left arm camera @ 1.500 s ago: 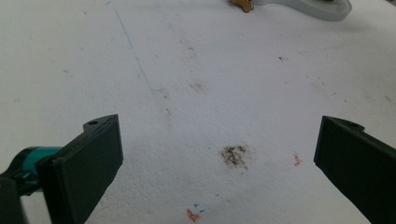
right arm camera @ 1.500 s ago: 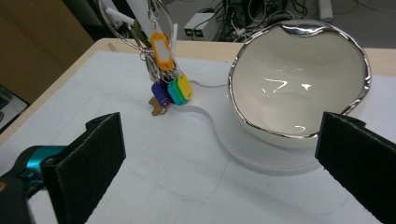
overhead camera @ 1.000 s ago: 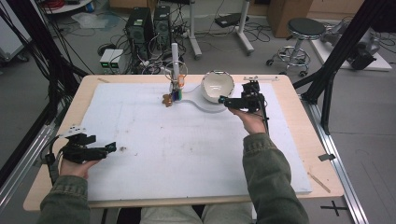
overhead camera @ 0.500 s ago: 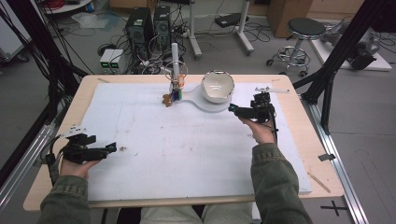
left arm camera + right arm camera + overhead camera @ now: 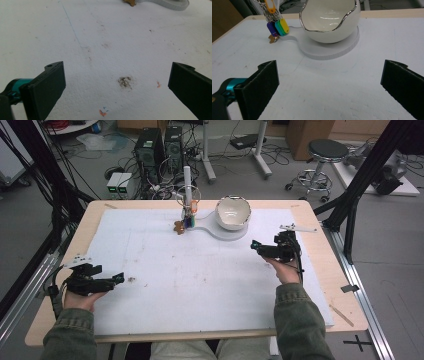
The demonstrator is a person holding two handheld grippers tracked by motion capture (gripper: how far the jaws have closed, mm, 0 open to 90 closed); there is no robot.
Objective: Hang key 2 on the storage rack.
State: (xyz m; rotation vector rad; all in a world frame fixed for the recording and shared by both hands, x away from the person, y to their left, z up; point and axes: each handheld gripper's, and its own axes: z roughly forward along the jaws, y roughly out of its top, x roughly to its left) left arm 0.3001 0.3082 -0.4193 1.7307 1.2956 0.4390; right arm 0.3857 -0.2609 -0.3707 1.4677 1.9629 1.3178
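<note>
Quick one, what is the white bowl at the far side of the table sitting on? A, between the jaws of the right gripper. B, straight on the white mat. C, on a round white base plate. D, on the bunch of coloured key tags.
C: the white bowl rests on a round white base plate, with the coloured key tags hanging beside it and the right gripper open and apart from it.

Olive-green sleeves (image 5: pixel 295 320); black tools (image 5: pixel 270 249) (teal, apparently metal, fittings (image 5: pixel 230 85)).

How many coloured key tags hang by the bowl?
4 visible: an orange tag highest on the ring, then purple tag, green tag and yellow tag side by side, left of the white bowl. More may hide behind.
</note>
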